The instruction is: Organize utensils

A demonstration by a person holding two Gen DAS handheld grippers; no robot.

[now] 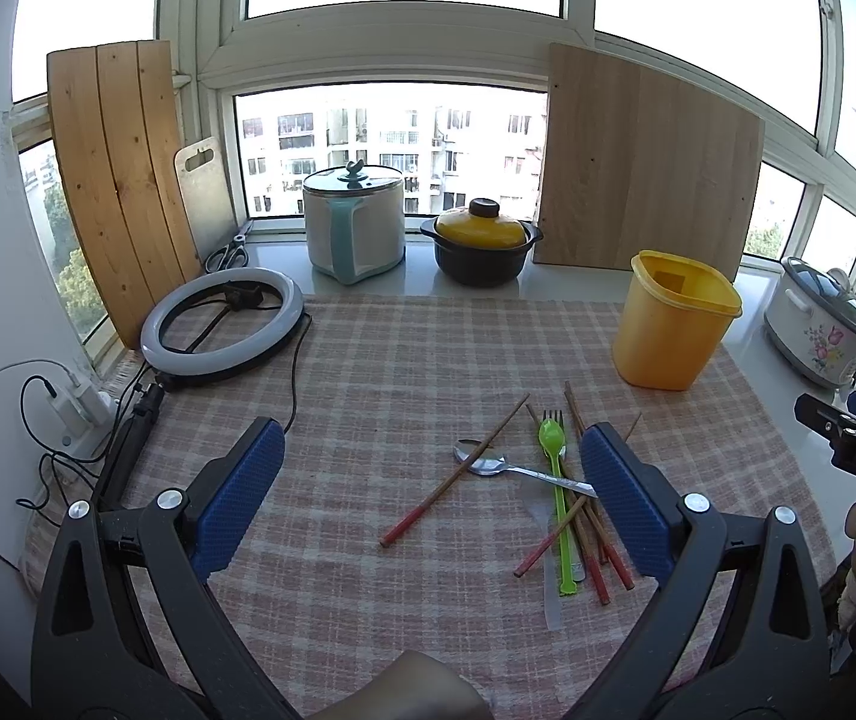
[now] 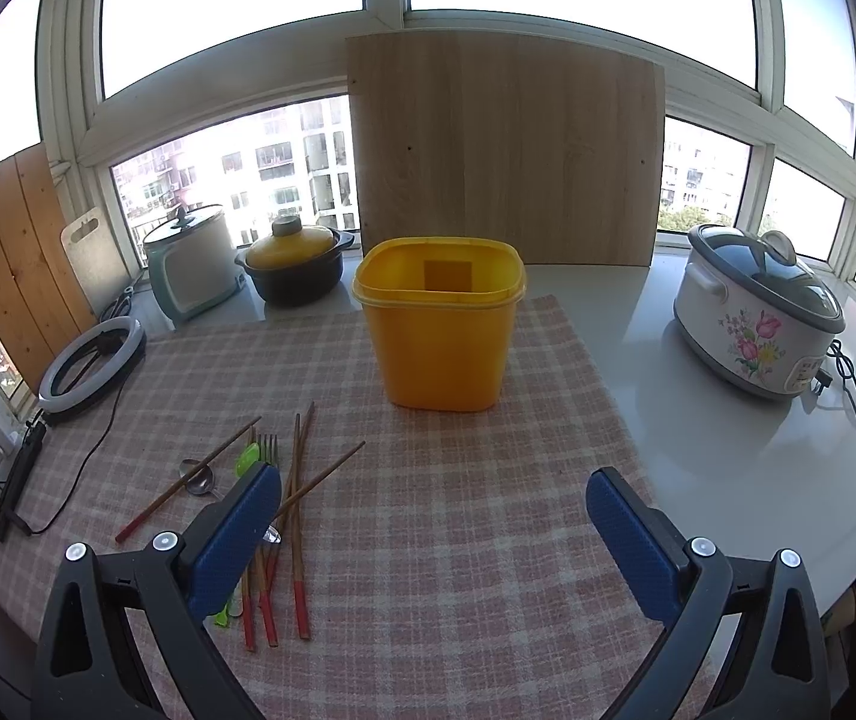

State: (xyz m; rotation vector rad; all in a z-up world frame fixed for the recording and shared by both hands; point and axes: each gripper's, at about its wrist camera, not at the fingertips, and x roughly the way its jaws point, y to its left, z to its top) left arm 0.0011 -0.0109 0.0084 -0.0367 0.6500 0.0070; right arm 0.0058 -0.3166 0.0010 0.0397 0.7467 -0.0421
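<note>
your left gripper (image 1: pixel 430 492) is spread wide with nothing between its blue pads, hovering over the checked cloth (image 1: pixel 368 372). your right gripper (image 2: pixel 433 531) is just as wide apart and also holds nothing — its left pad sits over the near end of the utensil pile.

the utensils lie loose on the cloth in front of the yellow tub (image 2: pixel 439 336). in the left wrist view, 1 chopstick (image 1: pixel 454 477) lies apart, slanted, its upper part crossing the bowl of the metal spoon (image 1: pixel 487 464). the green fork (image 1: pixel 556 480) lies lengthwise over the spoon's handle, and a bundle of red-tipped chopsticks (image 1: pixel 592 531) crosses under and beside it, partly hidden by your left gripper's right pad. a clear plastic utensil (image 1: pixel 550 576) lies near the pile's front edge — i cannot tell what kind.

the tub stands upright and open near the far edge of the cloth, well apart from the pile. i can't see its whole floor. behind it a wooden board (image 2: pixel 505 150) leans against the window.
</note>
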